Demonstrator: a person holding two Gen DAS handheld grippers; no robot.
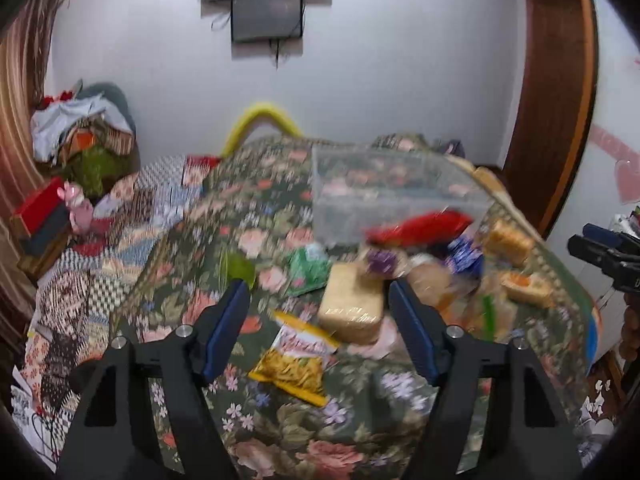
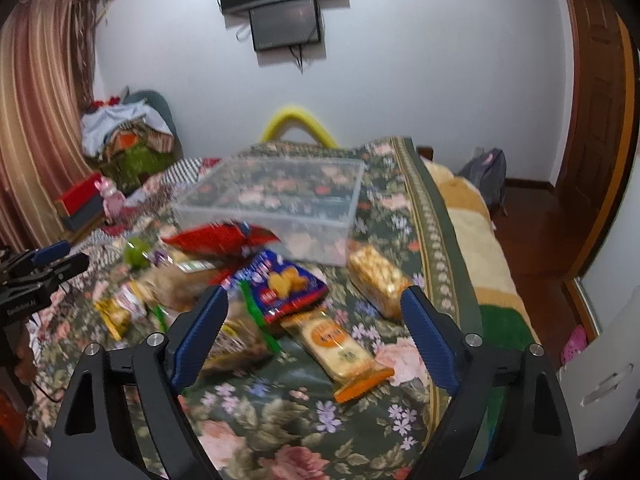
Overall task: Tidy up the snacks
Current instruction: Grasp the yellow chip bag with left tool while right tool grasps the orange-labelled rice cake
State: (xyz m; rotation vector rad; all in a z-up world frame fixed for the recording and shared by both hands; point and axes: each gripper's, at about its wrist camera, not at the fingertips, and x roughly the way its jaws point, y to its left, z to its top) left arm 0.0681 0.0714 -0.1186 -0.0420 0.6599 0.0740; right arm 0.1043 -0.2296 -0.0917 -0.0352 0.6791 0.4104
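Snacks, loose crinkly packets (image 2: 288,288) heaped on a floral bedspread (image 2: 280,420) before a clear plastic bin (image 2: 276,204), may slide off the soft bed as either wide-open, empty hand-held gripper (left (image 1: 318,300), right (image 2: 314,306)) presses down.

Left gripper (image 1: 316,292) spread wide at bottom centre, yellow chip bag (image 1: 296,360) between its fingers, tan cracker pack (image 1: 352,300) just above, clear plastic tub (image 1: 396,192) upper right, blurred, possibly empty, floral bedspread (image 1: 280,432) beneath

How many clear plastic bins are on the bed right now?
1. The clear bin sits on the floral bedspread beyond the snack pile, apparently empty. No other is visible, though parts of the bed are out of view.
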